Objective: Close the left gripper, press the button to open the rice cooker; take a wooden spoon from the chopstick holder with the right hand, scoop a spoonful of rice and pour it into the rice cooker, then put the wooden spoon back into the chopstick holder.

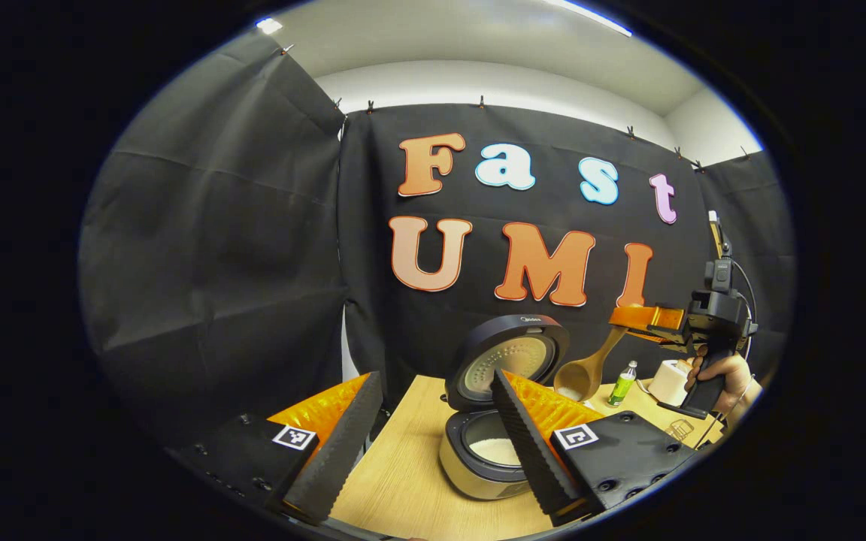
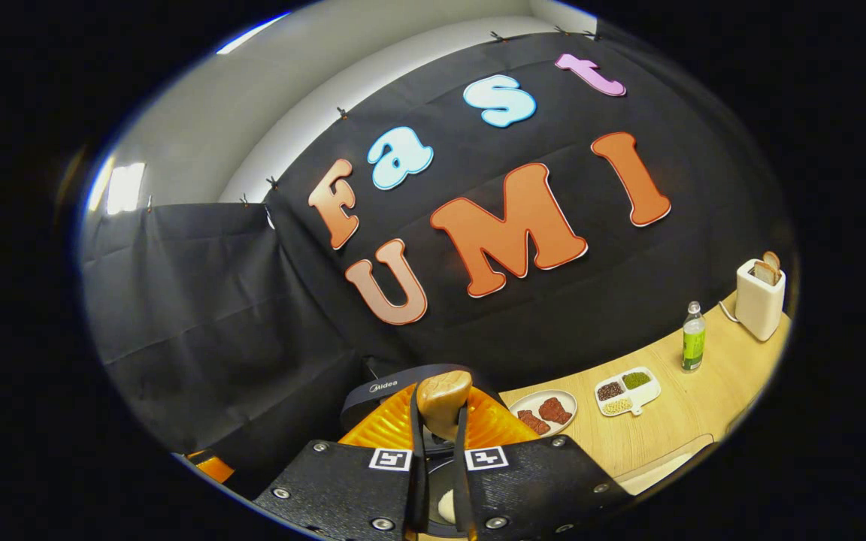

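The rice cooker stands open on the wooden table, its lid raised and white rice lying in the inner pot. My left gripper is open in front of the cooker, with nothing between its fingers. To the right, above the cooker's rim, a hand holds my right gripper, which is shut on the handle of the wooden spoon. The spoon hangs bowl down with some rice in it. In the right gripper view the spoon's handle sits clamped in the right gripper, just over the cooker's lid.
Right of the cooker on the table are a plate of meat pieces, a divided dish of beans, a green bottle and a white toaster with bread in it. The booth's black cloth closes the back and left.
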Motion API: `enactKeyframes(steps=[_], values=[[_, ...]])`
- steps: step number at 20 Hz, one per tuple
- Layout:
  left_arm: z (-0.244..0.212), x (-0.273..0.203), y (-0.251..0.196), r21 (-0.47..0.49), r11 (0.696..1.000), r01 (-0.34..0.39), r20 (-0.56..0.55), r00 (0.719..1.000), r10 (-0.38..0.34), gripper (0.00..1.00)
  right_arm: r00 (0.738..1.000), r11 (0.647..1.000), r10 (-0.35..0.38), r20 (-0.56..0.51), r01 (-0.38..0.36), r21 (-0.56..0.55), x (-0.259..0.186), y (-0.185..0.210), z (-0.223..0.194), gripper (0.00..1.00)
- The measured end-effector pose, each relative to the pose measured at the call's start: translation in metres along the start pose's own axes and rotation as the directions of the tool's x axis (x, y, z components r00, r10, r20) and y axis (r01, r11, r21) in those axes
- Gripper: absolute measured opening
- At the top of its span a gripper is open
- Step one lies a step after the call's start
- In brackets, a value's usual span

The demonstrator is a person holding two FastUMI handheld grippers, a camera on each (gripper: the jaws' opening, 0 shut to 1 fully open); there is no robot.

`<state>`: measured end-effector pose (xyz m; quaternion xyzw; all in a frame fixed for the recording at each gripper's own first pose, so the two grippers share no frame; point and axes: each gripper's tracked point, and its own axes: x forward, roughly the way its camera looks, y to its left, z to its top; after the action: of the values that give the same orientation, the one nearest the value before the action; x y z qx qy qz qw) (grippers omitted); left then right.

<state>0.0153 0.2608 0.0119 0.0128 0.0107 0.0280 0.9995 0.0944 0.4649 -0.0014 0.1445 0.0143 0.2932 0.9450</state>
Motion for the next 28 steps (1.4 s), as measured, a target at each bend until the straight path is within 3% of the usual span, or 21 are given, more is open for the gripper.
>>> enactKeyframes(steps=[6, 11, 16, 22, 28], values=[[-0.001, 0.000, -0.001, 0.012, 1.000, -0.003, -0.001, 1.000, 0.003, 0.99, 1.000, 0.993, 0.028, -0.006, -0.028, -0.117, 0.001, 0.012, -0.006, 0.12], [0.000, -0.001, 0.000, 0.007, 1.000, -0.006, 0.001, 1.000, 0.006, 0.98, 0.999, 0.967, 0.040, -0.014, -0.042, -0.250, 0.000, 0.019, -0.014, 0.12], [-0.001, 0.001, 0.000, 0.016, 1.000, -0.009, 0.001, 1.000, 0.009, 0.99, 0.998, 0.948, 0.061, -0.032, -0.068, -0.310, 0.004, 0.024, -0.023, 0.12], [-0.004, 0.004, -0.003, 0.023, 1.000, -0.010, -0.006, 1.000, 0.010, 0.98, 0.997, 0.950, 0.046, -0.061, -0.063, -0.307, 0.006, 0.016, -0.034, 0.12], [0.004, 0.009, -0.014, 0.003, 1.000, 0.007, 0.013, 1.000, -0.007, 0.98, 0.999, 0.962, 0.031, -0.036, -0.039, -0.269, -0.007, -0.005, -0.010, 0.12]])
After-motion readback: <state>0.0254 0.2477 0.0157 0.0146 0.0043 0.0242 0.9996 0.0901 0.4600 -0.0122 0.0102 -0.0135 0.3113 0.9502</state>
